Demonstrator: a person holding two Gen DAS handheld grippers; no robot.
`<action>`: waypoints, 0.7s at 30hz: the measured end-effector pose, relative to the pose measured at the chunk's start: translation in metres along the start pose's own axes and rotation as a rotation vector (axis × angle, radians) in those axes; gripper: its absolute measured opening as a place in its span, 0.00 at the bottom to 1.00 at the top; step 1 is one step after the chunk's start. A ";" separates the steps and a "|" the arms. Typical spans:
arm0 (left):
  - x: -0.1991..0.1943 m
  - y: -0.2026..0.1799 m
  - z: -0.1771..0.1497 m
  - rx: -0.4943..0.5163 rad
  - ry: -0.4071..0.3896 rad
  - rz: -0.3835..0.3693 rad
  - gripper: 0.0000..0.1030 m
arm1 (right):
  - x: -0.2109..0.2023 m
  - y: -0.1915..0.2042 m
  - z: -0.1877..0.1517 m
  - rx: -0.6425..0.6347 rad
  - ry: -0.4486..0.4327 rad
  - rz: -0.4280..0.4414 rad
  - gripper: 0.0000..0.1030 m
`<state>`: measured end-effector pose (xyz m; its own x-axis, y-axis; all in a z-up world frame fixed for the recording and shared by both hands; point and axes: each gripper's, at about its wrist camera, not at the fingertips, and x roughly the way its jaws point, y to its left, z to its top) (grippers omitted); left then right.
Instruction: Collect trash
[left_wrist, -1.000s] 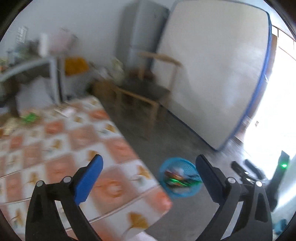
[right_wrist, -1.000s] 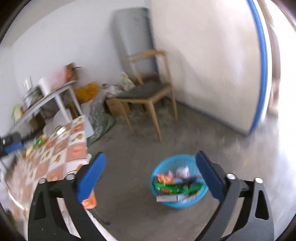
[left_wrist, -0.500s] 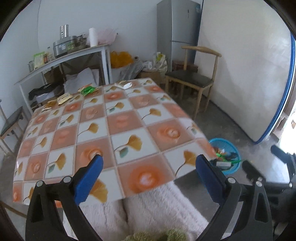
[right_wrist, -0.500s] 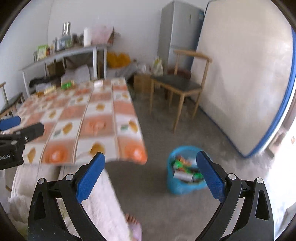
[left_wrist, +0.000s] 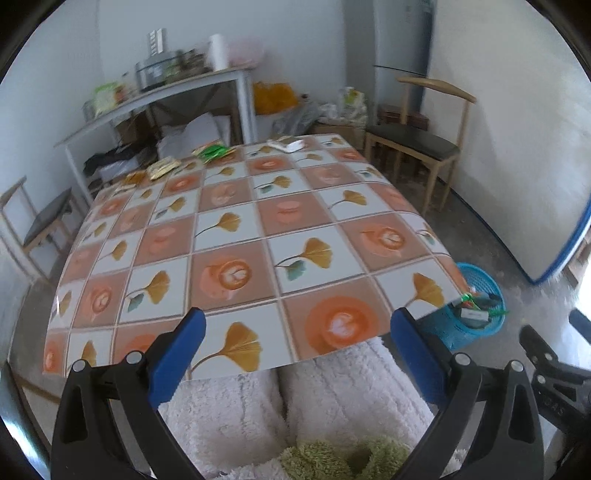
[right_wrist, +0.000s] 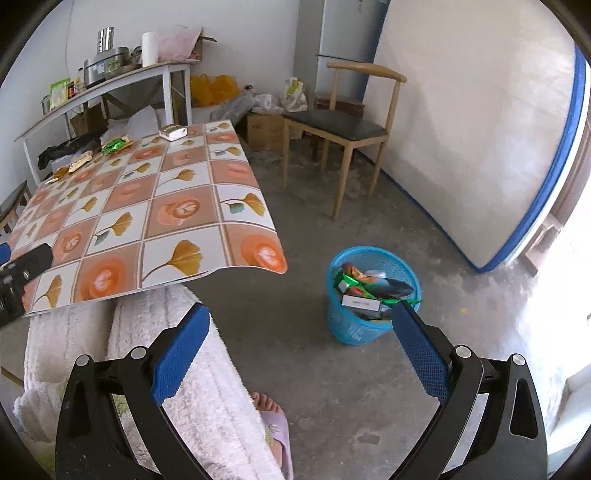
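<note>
**Wrappers waiting at the table's far edge, one basket filling on the floor**

Four or five pieces of trash are lying along the far edge of the table (right_wrist: 155, 206): one green wrapper (right_wrist: 116, 144), one pale foil packet (right_wrist: 173, 132) to its right, and two or three gold wrappers (right_wrist: 79, 162) trailing off to the left; the leftmost ones are too small to count surely. One blue basket (right_wrist: 369, 325) is standing on the concrete floor just right of the table's near right corner, holding a heap of wrappers and one white box (right_wrist: 361, 303).

Both tools are hanging released and empty. The left gripper (left_wrist: 295, 354) is hovering over the table's near edge with its jaws spread wide. The right gripper (right_wrist: 299, 347) is hovering over the floor with its jaws equally wide apart, the basket just beyond its right finger.

One wooden chair (right_wrist: 340, 125) is standing far right, one grey shelf table (right_wrist: 110, 83) is standing against the far wall, and one mattress (right_wrist: 480, 129) is leaning at the right.
</note>
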<state>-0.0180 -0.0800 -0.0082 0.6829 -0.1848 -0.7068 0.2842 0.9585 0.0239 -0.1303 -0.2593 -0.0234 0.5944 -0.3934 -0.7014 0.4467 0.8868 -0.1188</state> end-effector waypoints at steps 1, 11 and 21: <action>0.001 0.003 0.000 -0.015 0.007 0.006 0.95 | 0.000 0.000 0.000 -0.001 -0.001 -0.003 0.92; 0.006 0.019 0.002 -0.095 0.036 0.029 0.95 | 0.000 0.000 0.001 -0.008 -0.005 -0.006 0.92; 0.007 0.013 0.006 -0.102 0.038 0.005 0.95 | 0.000 0.001 0.000 -0.006 -0.008 -0.011 0.92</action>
<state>-0.0058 -0.0697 -0.0088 0.6574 -0.1732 -0.7334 0.2092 0.9769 -0.0432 -0.1299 -0.2582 -0.0233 0.5949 -0.4053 -0.6941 0.4494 0.8837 -0.1308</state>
